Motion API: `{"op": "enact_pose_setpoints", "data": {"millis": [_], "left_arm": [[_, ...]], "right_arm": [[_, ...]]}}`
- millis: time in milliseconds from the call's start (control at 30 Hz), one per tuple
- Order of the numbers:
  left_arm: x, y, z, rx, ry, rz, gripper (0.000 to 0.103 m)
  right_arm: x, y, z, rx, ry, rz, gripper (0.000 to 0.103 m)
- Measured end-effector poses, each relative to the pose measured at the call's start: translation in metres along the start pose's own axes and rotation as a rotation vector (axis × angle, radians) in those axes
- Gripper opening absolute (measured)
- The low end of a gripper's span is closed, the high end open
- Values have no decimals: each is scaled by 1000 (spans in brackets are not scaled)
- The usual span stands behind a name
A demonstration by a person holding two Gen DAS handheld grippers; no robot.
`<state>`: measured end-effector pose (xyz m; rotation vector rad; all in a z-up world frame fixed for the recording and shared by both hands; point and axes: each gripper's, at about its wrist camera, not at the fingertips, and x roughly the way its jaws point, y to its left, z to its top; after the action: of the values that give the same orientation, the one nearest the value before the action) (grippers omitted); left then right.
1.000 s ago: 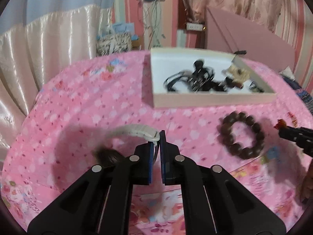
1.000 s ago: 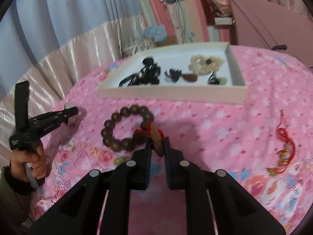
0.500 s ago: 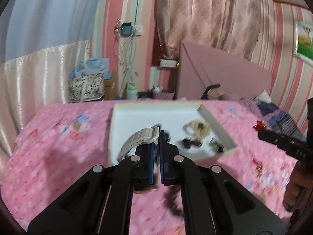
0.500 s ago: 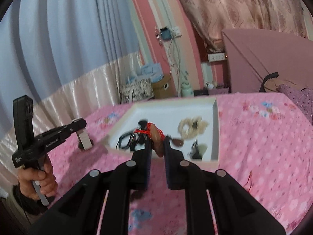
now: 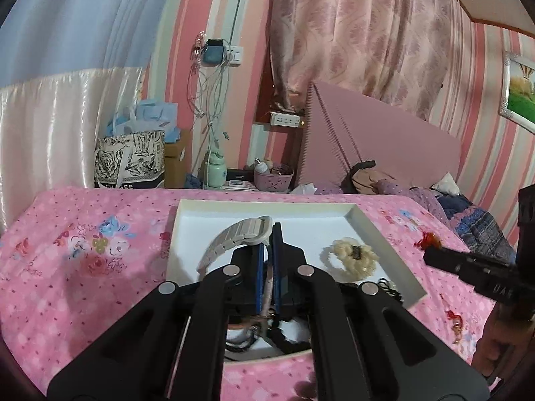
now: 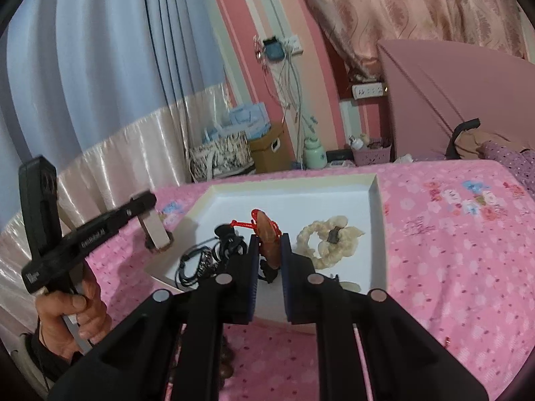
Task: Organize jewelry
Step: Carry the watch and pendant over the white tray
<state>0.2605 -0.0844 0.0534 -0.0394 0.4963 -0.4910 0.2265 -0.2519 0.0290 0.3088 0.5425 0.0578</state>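
Both grippers now raised over white tray (image 5: 364,224). Left gripper (image 5: 266,234) clamped on pale link band (image 5: 234,237); right gripper (image 6: 269,244) nearly closed, pinching brown pendant (image 6: 267,234).

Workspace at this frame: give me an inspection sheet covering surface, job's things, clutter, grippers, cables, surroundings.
Surface: pink floral bedspread, with a white tray on it.
Job's things: cream bracelet and dark cords lie in the tray; red charm lies on the bedspread outside it.
Clutter: nothing seen on the bedspread.
Grippers: left gripper shut on a pale linked band; right gripper shut on a brown pendant with red cord; both above the tray.
Cables: white charger leads hang down the wall.
Surroundings: patterned bag, green bottle, striped wall, curtains.
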Motion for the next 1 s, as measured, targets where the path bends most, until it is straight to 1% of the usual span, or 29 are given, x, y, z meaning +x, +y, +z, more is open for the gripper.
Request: {"op": "enact_pose_setpoints", "data": {"millis": [100, 167, 233, 333, 400, 667, 867, 1000], "left_arm": [[9, 13, -5, -29, -2, -10, 2], [14, 19, -11, -55, 4, -24, 2], [20, 21, -18, -57, 16, -30, 2], [29, 21, -25, -55, 40, -25, 2], [31, 23, -28, -58, 41, -21, 2], [32, 33, -37, -104, 69, -24, 3], [32, 29, -43, -78, 82, 28, 3], [33, 30, -44, -76, 91, 42, 4]], "right_arm": [[18, 1, -8, -14, 23, -6, 12], [26, -2, -15, 5, 31, 0, 12], [32, -5, -21, 18, 46, 8, 12], [35, -6, -25, 9, 55, 5, 12], [35, -6, -26, 15, 54, 18, 12], [43, -4, -39, -10, 88, 12, 12], [45, -6, -42, -12, 97, 8, 12], [47, -7, -43, -16, 96, -2, 12]]}}
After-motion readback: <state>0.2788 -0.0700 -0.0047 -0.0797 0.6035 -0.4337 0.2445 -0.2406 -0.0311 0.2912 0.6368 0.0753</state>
